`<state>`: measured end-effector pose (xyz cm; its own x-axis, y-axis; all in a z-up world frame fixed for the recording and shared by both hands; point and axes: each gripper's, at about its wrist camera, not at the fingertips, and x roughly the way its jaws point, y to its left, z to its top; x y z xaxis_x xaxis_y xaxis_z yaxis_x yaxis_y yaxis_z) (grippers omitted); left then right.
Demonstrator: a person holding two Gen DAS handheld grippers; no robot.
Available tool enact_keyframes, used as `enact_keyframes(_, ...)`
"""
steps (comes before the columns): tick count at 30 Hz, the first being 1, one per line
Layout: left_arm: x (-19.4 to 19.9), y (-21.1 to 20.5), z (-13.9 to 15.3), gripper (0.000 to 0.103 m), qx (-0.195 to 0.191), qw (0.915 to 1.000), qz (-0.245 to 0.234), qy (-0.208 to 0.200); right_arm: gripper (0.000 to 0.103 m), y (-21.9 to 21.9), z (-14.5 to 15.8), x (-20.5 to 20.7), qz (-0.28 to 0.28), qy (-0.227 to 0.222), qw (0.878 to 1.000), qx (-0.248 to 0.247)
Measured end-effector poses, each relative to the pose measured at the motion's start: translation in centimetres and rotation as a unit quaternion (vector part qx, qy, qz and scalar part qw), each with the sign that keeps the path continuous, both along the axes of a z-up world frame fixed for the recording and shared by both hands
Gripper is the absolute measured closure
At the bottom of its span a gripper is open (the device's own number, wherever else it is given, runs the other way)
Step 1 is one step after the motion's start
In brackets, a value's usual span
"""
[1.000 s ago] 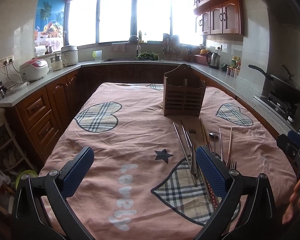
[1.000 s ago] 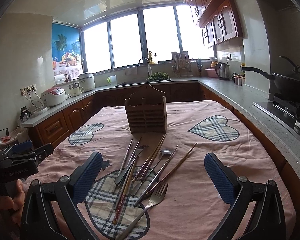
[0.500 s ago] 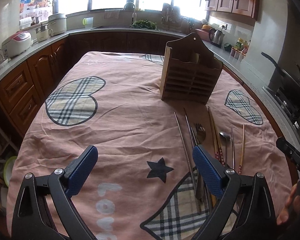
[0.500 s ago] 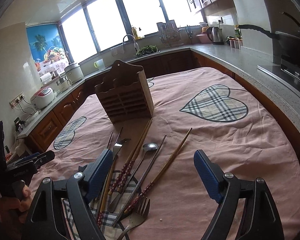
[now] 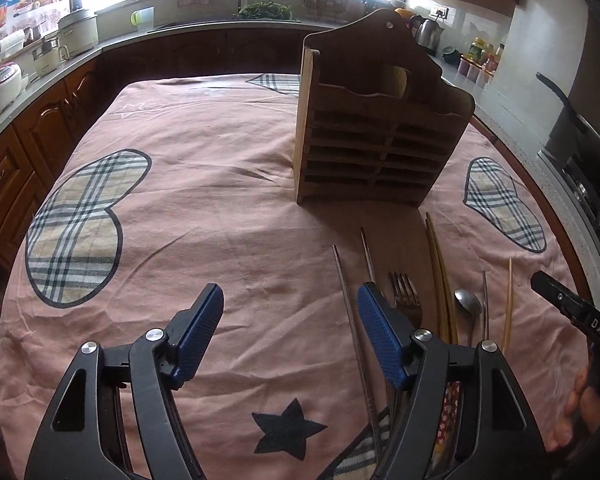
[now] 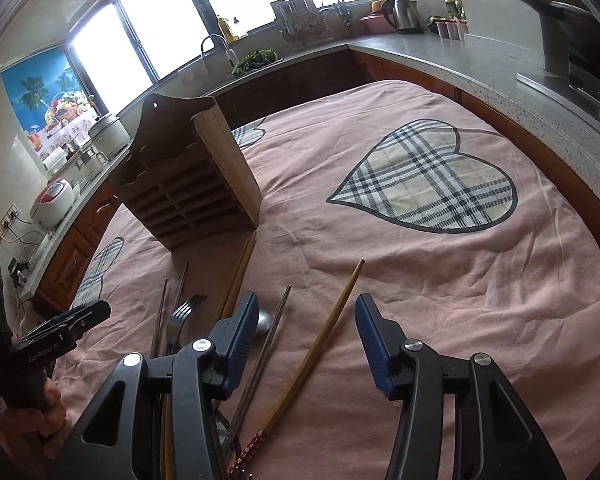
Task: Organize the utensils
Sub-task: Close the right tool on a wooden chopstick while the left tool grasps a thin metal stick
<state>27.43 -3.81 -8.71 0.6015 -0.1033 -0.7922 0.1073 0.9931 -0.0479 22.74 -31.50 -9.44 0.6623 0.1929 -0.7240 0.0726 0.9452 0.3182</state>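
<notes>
The left tongs [image 5: 290, 304] stand wide and hold nothing, above the pink cloth [image 5: 220, 200] that covers the tabletop. Its right pad lies over the near ends of the steel chopsticks [image 5: 346, 280] and partly hides the fork [image 5: 406, 300]. The right tongs [image 6: 306, 314] are also wide and empty, straddling a wooden chopstick [image 6: 332, 320] whose patterned red end points toward the near edge.

The utensils lie loose in a fan on the cloth, between the tongs and the wooden holder [image 5: 380, 140]. From the left wrist view they run, left to right: two steel chopsticks, the fork, a pair of wooden chopsticks [image 5: 438, 264], a spoon [image 5: 467, 306], and further thin sticks. The holder stands upright toward the middle of the tabletop, slatted front facing the near edge, just beyond the tips of the utensils; whether anything sits in its compartments cannot be told.

Readable writing is scarce. In the left wrist view, the other handle at the right edge shows the white letters "DAS". In the right wrist view, the black handle [image 6: 48, 346] at the left edge carries small white lettering that looks like "GenRobot.AI", though it is blurred. The cloth bears plaid hearts [image 6: 428, 184] and a dark star [image 5: 288, 428].
</notes>
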Motion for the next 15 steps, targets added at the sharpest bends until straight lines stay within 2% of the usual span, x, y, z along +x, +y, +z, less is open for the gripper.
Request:
enact_keyframes(1, 0.6, -0.1, -0.3, 0.039, 0.002, 1.0000, -0.003, 0.005, 0.061, -0.3, -0.4, 0.5, -0.005, 0.009, 1.000, 0.006)
enact_keyframes(5, 2.6, -1.0, -1.3, 0.045, 0.005, 0.9996, -0.013, 0.023, 0.067, -1.4, -1.6, 2.6, -0.019, 0.035, 0.999, 0.016)
enact_keyframes(7, 3.6, -1.4, -1.8, 0.048, 0.005, 0.9992, -0.018, 0.034, 0.074, -1.8, -2.3, 3.5, -0.022, 0.050, 0.998, 0.020)
enact_keyframes(12, 5.6, -2.7, -3.1, 0.054, 0.007, 0.9978, -0.034, 0.056, 0.086, -2.4, -3.7, 5.1, -0.017, 0.076, 0.996, 0.039)
enact_keyframes(15, 6.4, -3.6, -4.0, 0.071, 0.013, 0.9962, -0.042, 0.075, 0.091, -2.5, -4.1, 5.5, -0.013, 0.082, 0.996, 0.043)
